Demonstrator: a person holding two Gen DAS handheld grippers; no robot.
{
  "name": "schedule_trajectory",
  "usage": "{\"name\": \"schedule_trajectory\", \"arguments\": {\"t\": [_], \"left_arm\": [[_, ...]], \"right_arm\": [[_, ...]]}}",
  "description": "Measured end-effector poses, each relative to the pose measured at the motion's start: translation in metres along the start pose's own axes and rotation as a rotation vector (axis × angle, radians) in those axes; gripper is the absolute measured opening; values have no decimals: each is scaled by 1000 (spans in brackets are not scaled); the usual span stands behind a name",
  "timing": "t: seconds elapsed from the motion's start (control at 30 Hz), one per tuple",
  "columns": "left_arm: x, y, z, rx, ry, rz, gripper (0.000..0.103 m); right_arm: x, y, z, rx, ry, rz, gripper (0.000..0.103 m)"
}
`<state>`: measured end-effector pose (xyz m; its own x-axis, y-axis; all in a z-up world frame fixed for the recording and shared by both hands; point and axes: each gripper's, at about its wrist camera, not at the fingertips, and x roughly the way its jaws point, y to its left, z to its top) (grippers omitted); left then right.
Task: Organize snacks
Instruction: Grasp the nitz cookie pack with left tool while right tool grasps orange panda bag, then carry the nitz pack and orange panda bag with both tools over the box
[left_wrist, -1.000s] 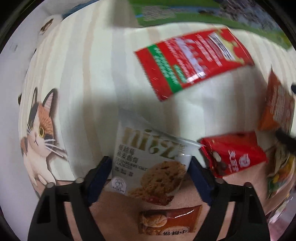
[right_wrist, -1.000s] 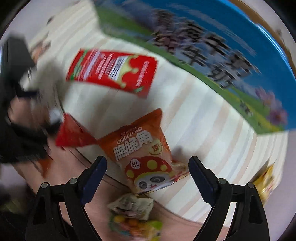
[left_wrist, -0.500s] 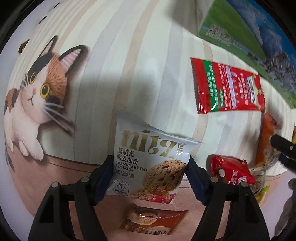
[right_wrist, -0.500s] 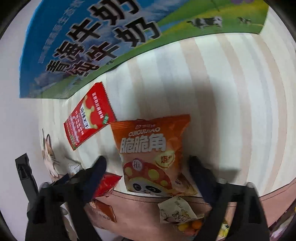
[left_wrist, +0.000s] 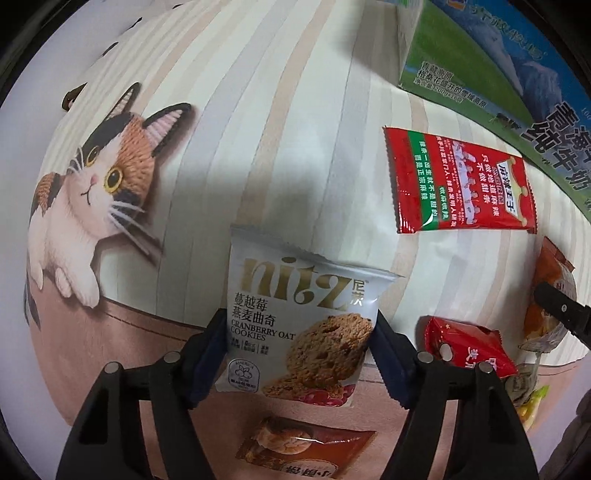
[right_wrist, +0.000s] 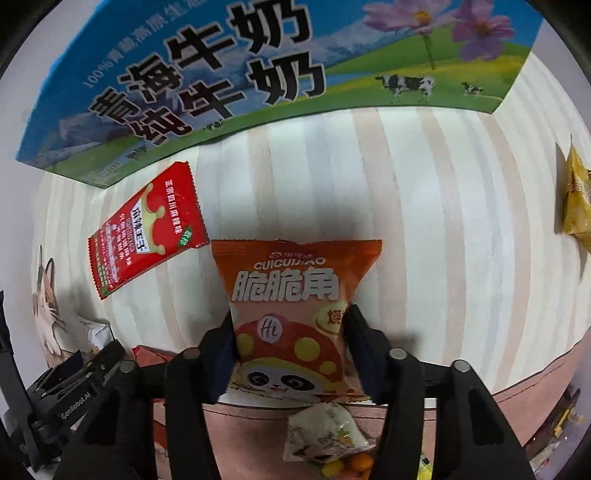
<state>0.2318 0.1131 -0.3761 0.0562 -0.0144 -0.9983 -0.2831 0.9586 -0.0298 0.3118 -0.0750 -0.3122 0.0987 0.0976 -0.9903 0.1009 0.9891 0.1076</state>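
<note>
In the left wrist view my left gripper (left_wrist: 299, 354) is shut on a white cranberry oat cookie pack (left_wrist: 299, 325), its pads pressing both side edges. In the right wrist view my right gripper (right_wrist: 290, 354) is shut on an orange crispy-horn snack bag (right_wrist: 291, 314) with a panda face. A long red spicy-strip packet (left_wrist: 458, 184) lies flat on the striped cloth; it also shows in the right wrist view (right_wrist: 147, 225). The left gripper's black body (right_wrist: 70, 398) shows at the lower left of the right wrist view.
A large blue-green milk carton box (right_wrist: 258, 74) stands at the back (left_wrist: 498, 74). A small red pack (left_wrist: 465, 350), a brown cookie pack (left_wrist: 306, 446), a clear candy bag (right_wrist: 328, 443) and a yellow bag (right_wrist: 576, 199) lie around. The cloth has a cat print (left_wrist: 92, 192).
Both grippers have closed in from wide open onto their packs. The views swung and steadied; the cookie pack and the orange bag sit squarely between the fingers.
</note>
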Motion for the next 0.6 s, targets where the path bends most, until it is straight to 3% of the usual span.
{"name": "schedule_trajectory", "arguments": {"t": [0.2, 0.37, 0.6], "left_arm": [[-43, 14, -9, -1, -36, -35, 71], [-109, 6, -10, 5, -151, -93, 71], [-186, -39, 33, 71, -258, -214, 71]], "right_arm": [[-44, -27, -6, 11, -36, 62, 52], [-97, -41, 2, -2, -90, 151, 52], [-174, -28, 21, -19, -191, 283, 52]]}}
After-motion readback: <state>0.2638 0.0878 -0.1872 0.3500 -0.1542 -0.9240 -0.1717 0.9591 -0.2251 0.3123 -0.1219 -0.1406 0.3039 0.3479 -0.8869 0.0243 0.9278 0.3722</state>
